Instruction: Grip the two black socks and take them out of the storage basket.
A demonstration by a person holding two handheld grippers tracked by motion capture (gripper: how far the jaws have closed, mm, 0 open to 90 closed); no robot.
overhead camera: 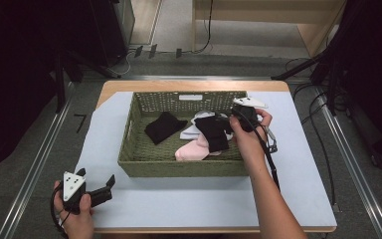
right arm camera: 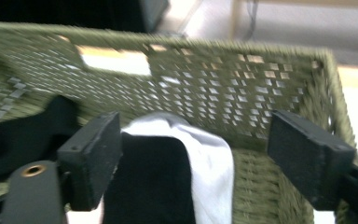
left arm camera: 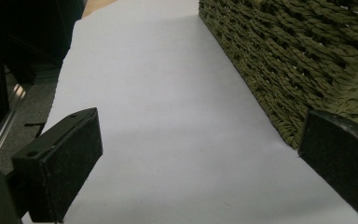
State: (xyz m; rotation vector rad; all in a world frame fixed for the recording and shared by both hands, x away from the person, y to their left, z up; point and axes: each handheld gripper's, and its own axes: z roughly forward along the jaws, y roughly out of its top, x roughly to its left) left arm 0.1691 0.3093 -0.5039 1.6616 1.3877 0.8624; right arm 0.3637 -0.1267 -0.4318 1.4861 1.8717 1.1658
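Note:
A green woven basket (overhead camera: 129, 144) stands mid-table and holds several socks. A black sock (overhead camera: 164, 127) lies at its left. Toward the right, a second black sock (overhead camera: 213, 133) lies over a white sock (overhead camera: 193, 130) and a pink sock (overhead camera: 193, 150). My right gripper (overhead camera: 227, 121) is inside the basket at the right rear, open. In the right gripper view its jaws straddle the black sock (right arm camera: 149, 182) and white sock (right arm camera: 212, 163) without closing on them. My left gripper (overhead camera: 97, 178) rests open at the table's front left, beside the basket's wall (left arm camera: 298, 70), nothing between its fingers (left arm camera: 60, 163).
A pale sheet (overhead camera: 179, 204) covers the wooden table (overhead camera: 189, 84). Metal rails (overhead camera: 40, 159) run along both sides on the floor, with cables (overhead camera: 323, 134) and dark stands to the right. The basket's back wall has a handle cutout (right arm camera: 114, 63).

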